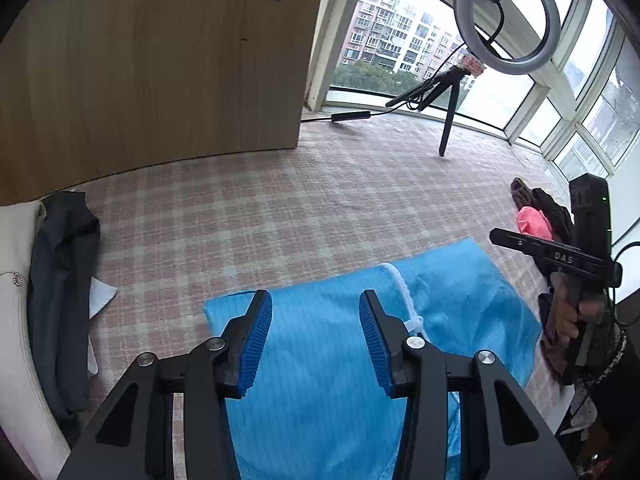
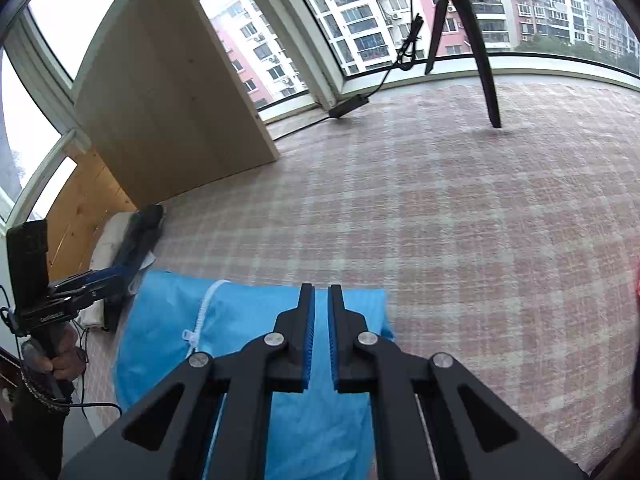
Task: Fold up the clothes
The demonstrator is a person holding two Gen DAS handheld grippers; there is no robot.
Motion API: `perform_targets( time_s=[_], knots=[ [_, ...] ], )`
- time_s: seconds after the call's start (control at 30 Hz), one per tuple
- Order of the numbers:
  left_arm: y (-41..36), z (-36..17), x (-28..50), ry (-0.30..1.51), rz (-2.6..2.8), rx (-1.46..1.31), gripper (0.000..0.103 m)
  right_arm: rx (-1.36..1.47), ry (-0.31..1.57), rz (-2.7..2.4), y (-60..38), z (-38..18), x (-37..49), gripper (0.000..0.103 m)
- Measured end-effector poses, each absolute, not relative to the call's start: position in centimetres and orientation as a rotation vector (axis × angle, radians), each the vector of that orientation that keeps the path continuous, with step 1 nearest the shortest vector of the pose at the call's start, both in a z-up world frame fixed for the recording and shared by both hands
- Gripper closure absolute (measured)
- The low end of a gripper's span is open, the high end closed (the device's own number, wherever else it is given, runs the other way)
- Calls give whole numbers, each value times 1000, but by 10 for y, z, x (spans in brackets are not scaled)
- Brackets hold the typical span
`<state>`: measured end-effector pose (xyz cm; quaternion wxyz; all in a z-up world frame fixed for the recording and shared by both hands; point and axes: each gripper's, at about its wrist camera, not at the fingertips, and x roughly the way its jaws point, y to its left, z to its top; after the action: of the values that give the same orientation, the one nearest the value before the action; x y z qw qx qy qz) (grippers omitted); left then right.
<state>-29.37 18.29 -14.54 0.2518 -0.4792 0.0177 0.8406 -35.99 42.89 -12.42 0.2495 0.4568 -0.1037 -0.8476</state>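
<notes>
Both of my claws hang over the blue cloth (image 1: 328, 380) that lies flat on the checked pink mat (image 1: 260, 200). My left claw (image 1: 316, 338) has its blue pads (image 1: 256, 344) wide apart, and nothing is between them. The cloth sits under it, with a white zip (image 1: 404, 292) running down just beside the right pad. My right claw (image 2: 321, 334) is pinched nearly shut above the right part of the cloth, with only a thin gap showing, and I see nothing caught in it. On the near left lie a grey garment (image 1: 60, 300) and a white one (image 1: 18, 320). On the far right sits a small pile of clothes (image 1: 536, 212), pink and dark. Far off stands a ring light (image 1: 508, 16) on a black tripod (image 1: 448, 108) by the window.
</notes>
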Motion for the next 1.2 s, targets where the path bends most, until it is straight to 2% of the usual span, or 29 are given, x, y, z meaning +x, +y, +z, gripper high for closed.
perform_targets(
  time_s=[0.13,0.17,0.23,0.37,0.43,0.5,0.67,0.73,0.87,0.97,1.03,1.2],
  knots=[
    [187,-196,-304,93,2242,-1442,62,1300,-2,-2304,394,-149,-356,96],
    [185,-199,-304,109,2251,-1454,69,1320,37,-2320,397,-155,-356,96],
    [176,-193,-299,120,2277,-1457,75,1360,52,-2362,409,-158,-359,97],
    [158,-151,-271,154,2307,-1372,72,1332,15,-2364,416,-127,-342,94],
    [158,-134,-250,202,2296,-1319,67,1281,24,-2325,408,-112,-326,86],
    [160,-128,-231,207,2257,-1275,59,1252,57,-2297,399,-106,-309,64],
    [162,-168,-213,232,2199,-1406,59,1435,167,-2261,393,-147,-286,64],
    [155,-182,-205,270,2210,-1478,61,1460,129,-2282,401,-144,-276,65],
    [143,-156,-172,205,2219,-1411,62,1362,23,-2295,403,-104,-241,64],
    [150,-128,-137,187,2187,-1302,57,1265,31,-2226,371,-82,-215,58],
    [162,-118,-118,197,2146,-1264,56,1239,46,-2165,344,-79,-205,58],
    [193,-129,-89,309,2050,-1231,55,1305,313,-2125,287,-112,-201,58]
  ],
)
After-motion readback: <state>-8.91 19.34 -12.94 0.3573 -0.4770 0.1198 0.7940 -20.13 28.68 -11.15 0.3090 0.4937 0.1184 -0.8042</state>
